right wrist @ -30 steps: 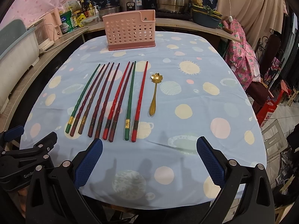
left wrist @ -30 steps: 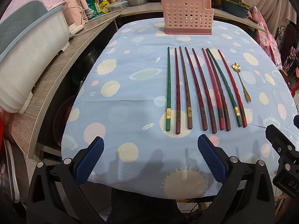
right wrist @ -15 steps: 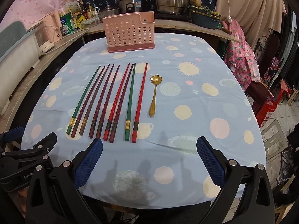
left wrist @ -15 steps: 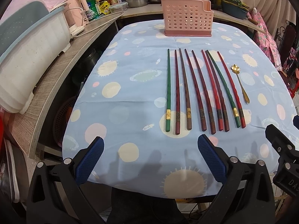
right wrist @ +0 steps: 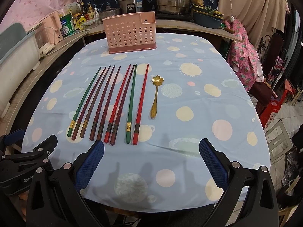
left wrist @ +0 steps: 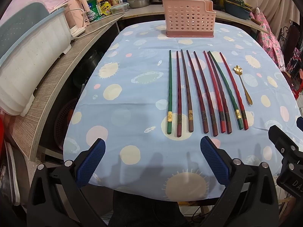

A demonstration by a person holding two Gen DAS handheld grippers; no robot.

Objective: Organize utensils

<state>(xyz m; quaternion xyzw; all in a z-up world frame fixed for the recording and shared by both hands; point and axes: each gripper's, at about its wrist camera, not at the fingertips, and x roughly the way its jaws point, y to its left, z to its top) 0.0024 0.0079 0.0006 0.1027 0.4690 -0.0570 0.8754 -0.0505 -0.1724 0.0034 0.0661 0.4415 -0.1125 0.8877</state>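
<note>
Several green, red and brown chopsticks [left wrist: 204,92] [right wrist: 115,102] lie side by side on the blue spotted tablecloth [left wrist: 136,98] [right wrist: 198,124]. A gold flower-bowl spoon [left wrist: 243,84] [right wrist: 156,96] lies to their right. A pink perforated utensil basket [left wrist: 189,22] [right wrist: 130,32] stands at the table's far end. My left gripper [left wrist: 152,160] is open and empty above the near table edge, short of the chopstick ends. My right gripper [right wrist: 151,160] is open and empty, near the same edge, below the spoon.
A wooden counter [left wrist: 56,79] with a white and blue dish rack [left wrist: 28,56], a kettle and bottles runs along the left. Pots and a rice cooker [right wrist: 132,1] stand behind the table. A chair with pink cloth [right wrist: 244,56] stands at right.
Both grippers have drifted slightly back and up; the table contents sit a little lower in view. Nothing on the table has moved.
</note>
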